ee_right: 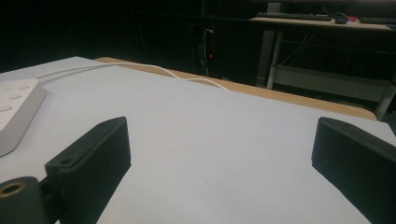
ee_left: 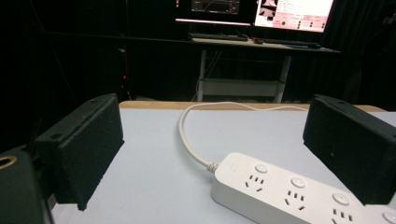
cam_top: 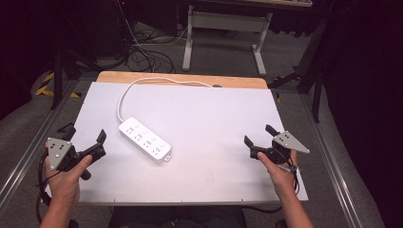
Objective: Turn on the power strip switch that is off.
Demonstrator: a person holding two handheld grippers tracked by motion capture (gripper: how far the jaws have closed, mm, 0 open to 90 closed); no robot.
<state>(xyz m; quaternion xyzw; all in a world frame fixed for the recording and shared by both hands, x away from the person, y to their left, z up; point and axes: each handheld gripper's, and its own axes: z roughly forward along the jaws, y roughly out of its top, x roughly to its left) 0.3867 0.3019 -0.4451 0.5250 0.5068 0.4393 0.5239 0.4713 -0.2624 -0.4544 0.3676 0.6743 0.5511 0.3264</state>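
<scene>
White power strip (cam_top: 145, 139) just right of left gripper (cam_top: 85, 137); right gripper (cam_top: 259, 135) well apart; both jaws spread, empty.

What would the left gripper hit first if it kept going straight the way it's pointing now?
Probably the white plastic power strip: it lies just ahead between the left gripper's open jaws, though the gripper's height above it is unclear.

Place: a lab or recording studio
Surroundings: black curtains (cam_top: 366, 95) around a white-topped table (cam_top: 214, 109)
Floor: grey carpet with loose cables (cam_top: 142, 54)
Background: lit monitors (ee_left: 294, 11) on a desk (ee_left: 261, 44), keyboard beside them
</scene>
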